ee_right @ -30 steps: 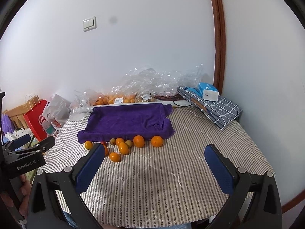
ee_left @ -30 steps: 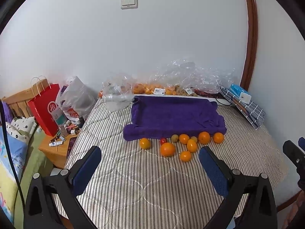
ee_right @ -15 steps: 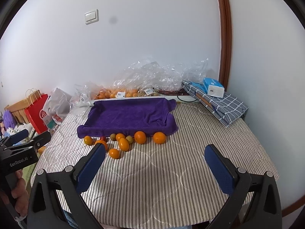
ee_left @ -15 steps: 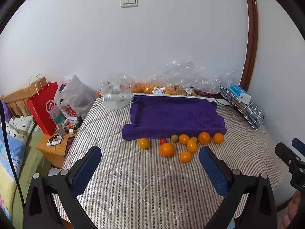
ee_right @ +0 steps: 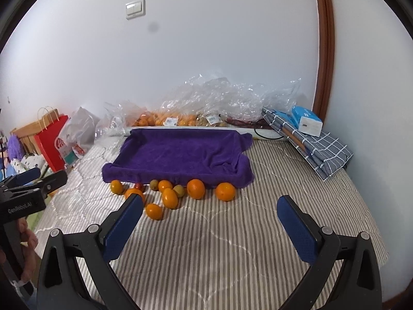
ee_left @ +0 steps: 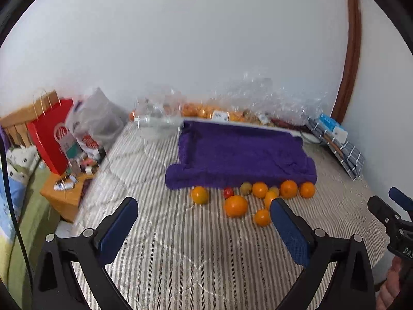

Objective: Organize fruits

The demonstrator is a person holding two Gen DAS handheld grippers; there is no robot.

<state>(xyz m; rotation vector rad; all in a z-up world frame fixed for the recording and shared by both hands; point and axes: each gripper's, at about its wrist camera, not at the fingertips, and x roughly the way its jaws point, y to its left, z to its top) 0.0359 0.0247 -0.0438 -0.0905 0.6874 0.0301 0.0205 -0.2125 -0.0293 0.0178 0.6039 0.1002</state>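
This is a bedroom in a home. A bed with a grey striped quilted cover [ee_right: 232, 245] fills most of the room and stands against a plain white wall with a light switch [ee_right: 135, 8]. Beside the bed there is a small wooden nightstand [ee_left: 64, 193] with small items on it, and near it a red paper shopping bag [ee_left: 49, 142] and a grey plastic bag [ee_left: 95, 121]. A folded checked cloth [ee_right: 317, 149] lies in the corner of the bed. A brown wooden door frame [ee_right: 324, 51] runs up the wall on the right.
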